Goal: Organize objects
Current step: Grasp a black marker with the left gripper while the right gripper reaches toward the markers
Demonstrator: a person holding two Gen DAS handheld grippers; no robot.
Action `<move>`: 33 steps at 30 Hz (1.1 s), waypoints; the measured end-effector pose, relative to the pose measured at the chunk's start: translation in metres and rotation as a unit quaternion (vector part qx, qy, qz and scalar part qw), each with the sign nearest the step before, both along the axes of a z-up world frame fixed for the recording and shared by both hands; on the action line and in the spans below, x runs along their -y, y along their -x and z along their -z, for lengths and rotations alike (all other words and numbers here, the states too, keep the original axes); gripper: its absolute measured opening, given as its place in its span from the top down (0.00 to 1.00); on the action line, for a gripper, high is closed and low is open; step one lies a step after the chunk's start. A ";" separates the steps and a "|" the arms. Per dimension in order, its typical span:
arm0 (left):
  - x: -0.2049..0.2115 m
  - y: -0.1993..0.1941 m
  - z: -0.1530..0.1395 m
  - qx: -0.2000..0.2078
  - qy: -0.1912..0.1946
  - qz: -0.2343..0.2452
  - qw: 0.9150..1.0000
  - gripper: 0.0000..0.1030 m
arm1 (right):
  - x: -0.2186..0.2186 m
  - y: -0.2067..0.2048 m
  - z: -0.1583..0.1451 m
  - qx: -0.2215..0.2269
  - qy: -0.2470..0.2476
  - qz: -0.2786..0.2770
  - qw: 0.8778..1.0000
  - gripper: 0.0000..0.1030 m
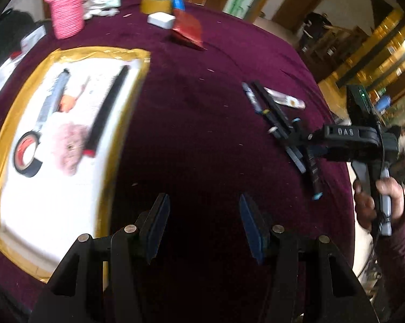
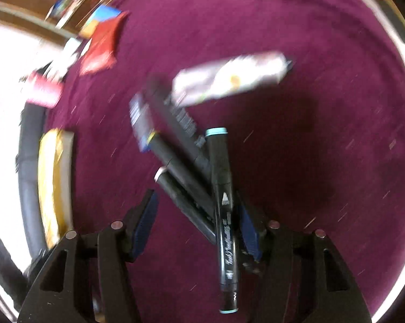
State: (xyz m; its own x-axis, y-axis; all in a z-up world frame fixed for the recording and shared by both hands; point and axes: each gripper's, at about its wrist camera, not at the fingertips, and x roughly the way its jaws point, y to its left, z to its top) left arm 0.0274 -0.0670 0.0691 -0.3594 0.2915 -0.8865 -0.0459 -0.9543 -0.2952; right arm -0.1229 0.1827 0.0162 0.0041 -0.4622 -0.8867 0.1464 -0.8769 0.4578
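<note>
My tray held tape and pens. My right gripper, spread, straddled a marker pointing away; my left gripper gaped.

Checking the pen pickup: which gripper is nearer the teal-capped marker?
Right. The right gripper straddles the teal-capped marker; the left gripper hovers apart, over bare cloth.

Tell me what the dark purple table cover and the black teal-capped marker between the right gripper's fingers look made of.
Dark purple table cover: looks like napped fabric, velvet-like and matte, with soft shading and specks of lint. Black teal-capped marker: likely hard plastic, a smooth, slightly glossy barrel with crisp white print. The blur leaves both uncertain.
</note>
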 end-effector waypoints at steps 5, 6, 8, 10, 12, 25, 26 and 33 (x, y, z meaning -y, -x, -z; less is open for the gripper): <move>-0.025 0.009 0.008 0.012 0.002 0.028 1.000 0.54 | -0.018 -0.025 -0.002 0.014 0.038 0.022 0.999 0.44; -0.030 0.011 0.011 0.016 -0.001 0.032 0.999 0.54 | -0.024 -0.026 -0.005 0.005 0.031 0.031 0.999 0.44; -0.038 0.013 0.015 0.026 -0.012 0.038 0.999 0.54 | -0.034 -0.031 -0.011 -0.019 0.006 0.048 0.999 0.44; -0.046 0.014 0.017 0.033 -0.015 0.041 0.999 0.54 | -0.037 -0.035 -0.015 -0.029 0.001 0.059 0.998 0.44; -0.051 0.013 0.017 0.033 -0.010 0.044 0.998 0.54 | -0.034 -0.038 -0.020 -0.044 -0.006 0.056 0.997 0.44; -0.132 0.020 0.030 -0.002 0.049 0.148 0.988 0.54 | -0.051 -0.064 -0.026 -0.093 -0.071 0.067 0.991 0.44; -0.138 0.022 0.032 -0.006 0.054 0.158 0.986 0.54 | -0.053 -0.066 -0.028 -0.094 -0.070 0.071 0.991 0.44; -0.155 0.038 0.041 -0.027 0.069 0.199 0.977 0.55 | -0.074 -0.076 -0.039 -0.103 -0.068 0.098 0.988 0.44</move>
